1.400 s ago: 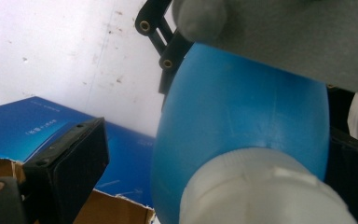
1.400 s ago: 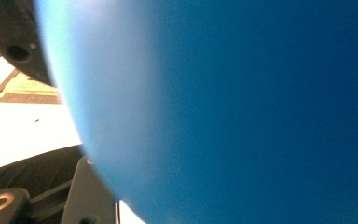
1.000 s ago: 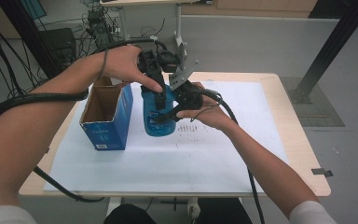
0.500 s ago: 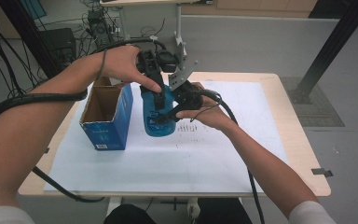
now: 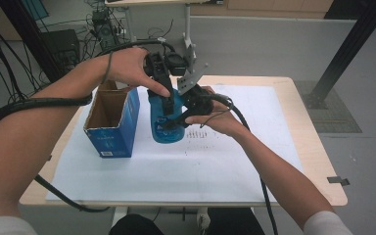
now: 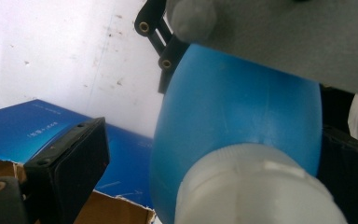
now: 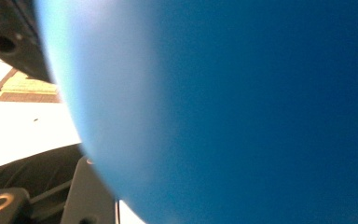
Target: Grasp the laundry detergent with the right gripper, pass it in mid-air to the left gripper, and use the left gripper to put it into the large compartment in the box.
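While nothing has shifted over the last second, my left gripper and right gripper both pinch the blue bottle, upright beside the open box near the bench's far-left corner, so I judge the hold settled.

From my high view, the left hand and both grippers cover the top of the blue bottle, so I can't see its cap there. In my left gripper view the white cap is cut off at the bottom edge, and the left gripper has its right-hand jaw mostly cropped. My right gripper view is a blur of blue bottle wall; I can't tell how the right gripper jaws stand.
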